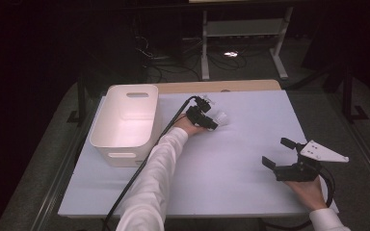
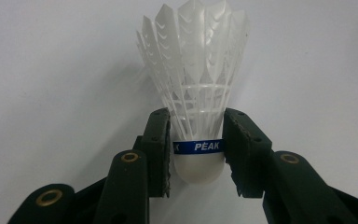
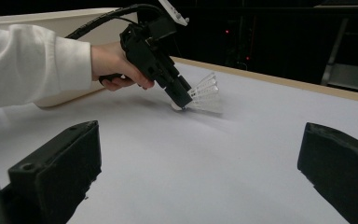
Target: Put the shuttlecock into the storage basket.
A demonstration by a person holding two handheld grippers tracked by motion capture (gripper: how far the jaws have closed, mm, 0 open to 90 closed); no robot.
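A white shuttlecock [image 2: 196, 93] with a blue band marked PEAK lies on the white table sheet, feathers pointing away from the jaws. My left gripper [image 2: 196, 149] is shut on it, both pads pressing its base at the blue band. From above, the left gripper [image 1: 212, 122] sits near the table's middle back, just right of the bin, with the shuttlecock [image 1: 221, 117] at its tip. The right gripper view shows that same gripper [image 3: 179, 100] tilted down onto the shuttlecock [image 3: 205, 95]. My right gripper [image 1: 280, 153] rests at the front right, jaws wide apart with nothing between them.
A white plastic bin [image 1: 125, 122] with handle slots stands at the left of the table, beside the left forearm. The white sheet [image 1: 231, 163] covers the tabletop. A cable trails from the left gripper over the front edge. Beyond the far edge are a dark floor, cables and a stand.
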